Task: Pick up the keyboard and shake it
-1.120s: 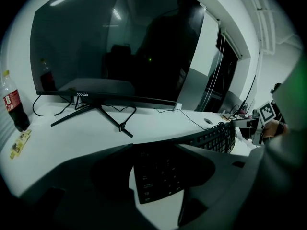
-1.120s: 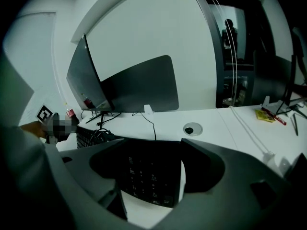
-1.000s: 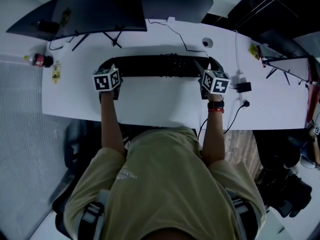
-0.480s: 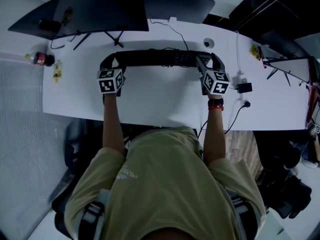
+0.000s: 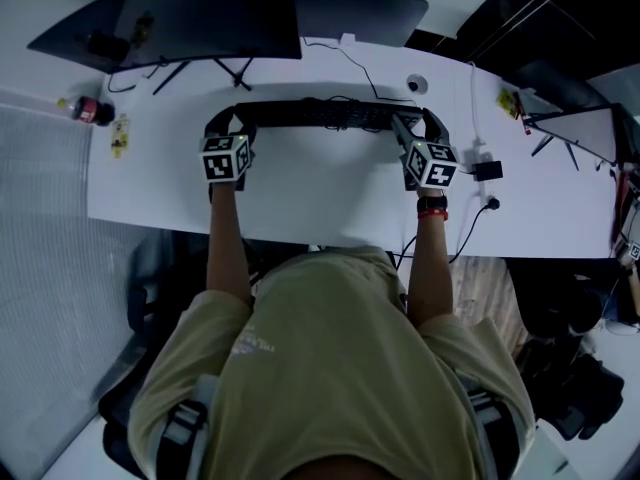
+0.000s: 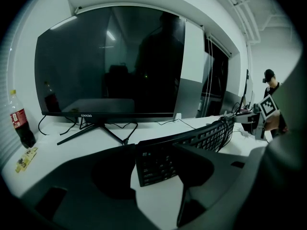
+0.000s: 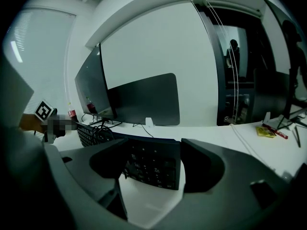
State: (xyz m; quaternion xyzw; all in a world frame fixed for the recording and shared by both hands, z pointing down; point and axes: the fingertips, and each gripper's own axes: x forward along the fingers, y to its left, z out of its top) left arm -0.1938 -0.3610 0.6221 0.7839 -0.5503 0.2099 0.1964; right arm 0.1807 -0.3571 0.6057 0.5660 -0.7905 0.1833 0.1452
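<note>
Black and long, the keyboard (image 5: 320,115) lies crosswise near the back edge of the white worktop (image 5: 300,203), just in front of the splayed stand of a dark monitor (image 5: 190,18). It is tipped up, with its key face turned toward the person. From above it shows only as a narrow band. Whether its lower edge touches the worktop cannot be told.

The left gripper (image 5: 228,121) is at the keyboard's left end. In the left gripper view its two jaws are pinched on that end, one on each long edge, with the keys showing between them. The right gripper (image 5: 420,124) does the same at the right end. In the right gripper view the key block fills the gap between the jaws and both pads press on its edges. Both forearms reach straight forward from the front edge, and a red-strapped watch (image 5: 432,209) sits on the right wrist.

A loose coil of cable (image 5: 345,116) lies at the keyboard's middle. A second, grey-backed monitor (image 5: 365,10) stands at the back edge beside the first. A red-labelled bottle (image 5: 88,109) lies toward the back left corner, with a small yellow packet (image 5: 120,135) beside it.
</note>
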